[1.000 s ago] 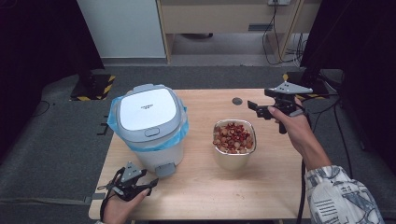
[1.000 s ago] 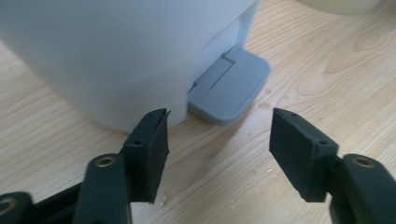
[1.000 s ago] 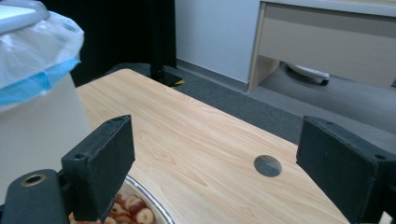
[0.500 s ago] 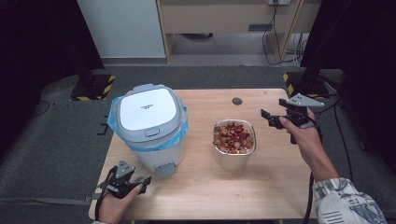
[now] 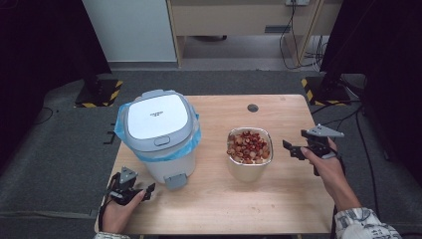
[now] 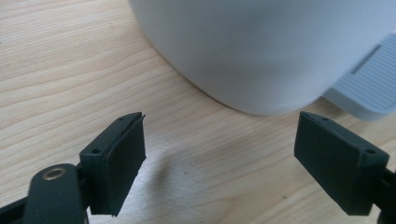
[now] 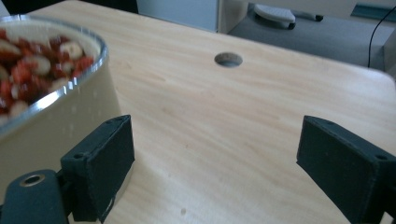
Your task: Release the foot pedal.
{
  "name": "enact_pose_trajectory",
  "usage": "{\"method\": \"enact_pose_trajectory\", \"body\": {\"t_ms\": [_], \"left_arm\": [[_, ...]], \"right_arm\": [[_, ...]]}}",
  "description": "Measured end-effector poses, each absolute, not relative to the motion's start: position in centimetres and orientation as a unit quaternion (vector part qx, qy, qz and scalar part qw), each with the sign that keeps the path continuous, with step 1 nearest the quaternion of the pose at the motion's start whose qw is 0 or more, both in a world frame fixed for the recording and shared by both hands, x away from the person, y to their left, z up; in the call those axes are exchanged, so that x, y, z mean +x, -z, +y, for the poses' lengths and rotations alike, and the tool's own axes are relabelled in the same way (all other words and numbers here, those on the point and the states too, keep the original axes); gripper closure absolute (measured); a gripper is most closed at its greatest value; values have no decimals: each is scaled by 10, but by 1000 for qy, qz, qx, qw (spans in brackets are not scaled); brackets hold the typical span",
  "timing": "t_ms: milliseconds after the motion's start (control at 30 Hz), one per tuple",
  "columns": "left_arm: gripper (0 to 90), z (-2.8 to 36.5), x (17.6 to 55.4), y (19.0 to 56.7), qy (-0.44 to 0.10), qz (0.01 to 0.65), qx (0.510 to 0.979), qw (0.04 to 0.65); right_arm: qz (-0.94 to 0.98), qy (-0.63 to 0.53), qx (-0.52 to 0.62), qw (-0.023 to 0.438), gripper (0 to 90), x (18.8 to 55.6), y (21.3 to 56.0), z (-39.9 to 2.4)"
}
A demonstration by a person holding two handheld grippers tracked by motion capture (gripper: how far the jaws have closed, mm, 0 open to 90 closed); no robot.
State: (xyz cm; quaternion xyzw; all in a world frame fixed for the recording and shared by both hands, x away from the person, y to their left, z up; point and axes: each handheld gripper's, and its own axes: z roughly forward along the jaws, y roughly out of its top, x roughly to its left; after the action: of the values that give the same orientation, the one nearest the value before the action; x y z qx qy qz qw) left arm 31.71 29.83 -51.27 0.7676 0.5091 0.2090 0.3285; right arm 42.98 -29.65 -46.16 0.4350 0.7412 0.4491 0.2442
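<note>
Left gripper [image 5: 130,188] sits low at the near-left corner of the surface [image 5: 278,204], jaws spread and empty, just in front of the bin [image 5: 158,134]. In the left gripper view the bin's white wall curves past the jaws and its grey pedal [image 6: 369,88] lies up and to the right of them, not between them. Bin lid [image 5: 157,115] is closed; blue liner [image 5: 194,142] shows round the rim.

Right gripper [image 5: 298,149] hangs just right of the bowl [image 5: 249,167], jaws released, nothing held. The right gripper view puts the bowl wall right beside one jaw, the other jaw well out over bare wood. Scraps [image 5: 249,145], red and pale, fill the bowl to near its rim.

Judged step: approach for opening the bin and taking the bowl to empty it.

Notes for doing it well:
- Left: shift toward the pedal and press squarely on its ribbed face, else the jaw slips off the edge.
- Right: bring the rim between the jaws, one inside and one outside, and close on the wall, not on the scraps.
- Keep the bowl level while lifting; it is full.
- Lid should be fully up before the bowl tips.
</note>
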Motion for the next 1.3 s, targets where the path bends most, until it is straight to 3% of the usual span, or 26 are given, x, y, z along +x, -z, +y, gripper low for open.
{"method": "enact_pose_trajectory", "body": {"t_ms": [333, 1300], "left_arm": [[147, 302, 328, 520, -209, 504, 777, 313], [71, 304, 338, 534, -203, 489, 786, 319]], "right_arm": [[750, -425, 458, 218, 112, 423, 497, -295], [756, -366, 506, 198, 64, 435, 530, -283]]}}
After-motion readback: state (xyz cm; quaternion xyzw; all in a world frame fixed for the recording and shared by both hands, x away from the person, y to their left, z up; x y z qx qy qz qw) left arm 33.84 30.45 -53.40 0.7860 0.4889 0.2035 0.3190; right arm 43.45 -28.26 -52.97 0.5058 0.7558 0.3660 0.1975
